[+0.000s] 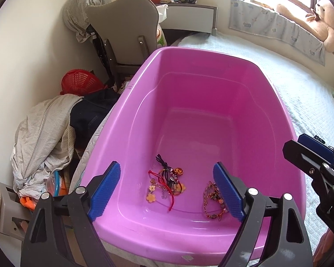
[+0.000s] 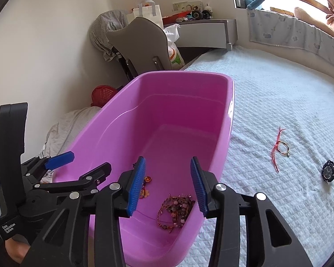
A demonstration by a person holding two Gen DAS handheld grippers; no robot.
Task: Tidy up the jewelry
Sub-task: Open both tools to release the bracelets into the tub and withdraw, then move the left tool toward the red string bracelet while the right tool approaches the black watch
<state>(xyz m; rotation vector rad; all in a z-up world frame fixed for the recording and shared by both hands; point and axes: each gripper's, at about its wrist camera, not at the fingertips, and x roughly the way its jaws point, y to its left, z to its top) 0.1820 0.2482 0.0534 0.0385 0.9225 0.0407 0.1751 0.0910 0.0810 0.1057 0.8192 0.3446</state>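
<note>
A pink plastic tub (image 1: 144, 93) (image 2: 225, 129) sits on the white bed. Inside it lie a tangle of cords and charms with flower pendants (image 1: 167, 182) and a beaded bracelet pile (image 1: 211, 202) (image 2: 176, 209). My left gripper (image 1: 167, 191) hangs open and empty over the tub's near end, above the jewelry; it shows at the left of the right wrist view (image 2: 62, 158). My right gripper (image 2: 167, 184) is open and empty over the tub above the bracelet pile. A red string bracelet (image 2: 279, 149) and a black watch (image 2: 329, 170) lie on the bed to the right.
The white quilted bed (image 2: 278, 102) spreads right of the tub. A grey chair (image 1: 124, 26), a red basket (image 1: 80, 84) and heaped clothes (image 1: 44, 138) stand left of the bed. A teddy bear (image 1: 322, 22) sits on the window sill.
</note>
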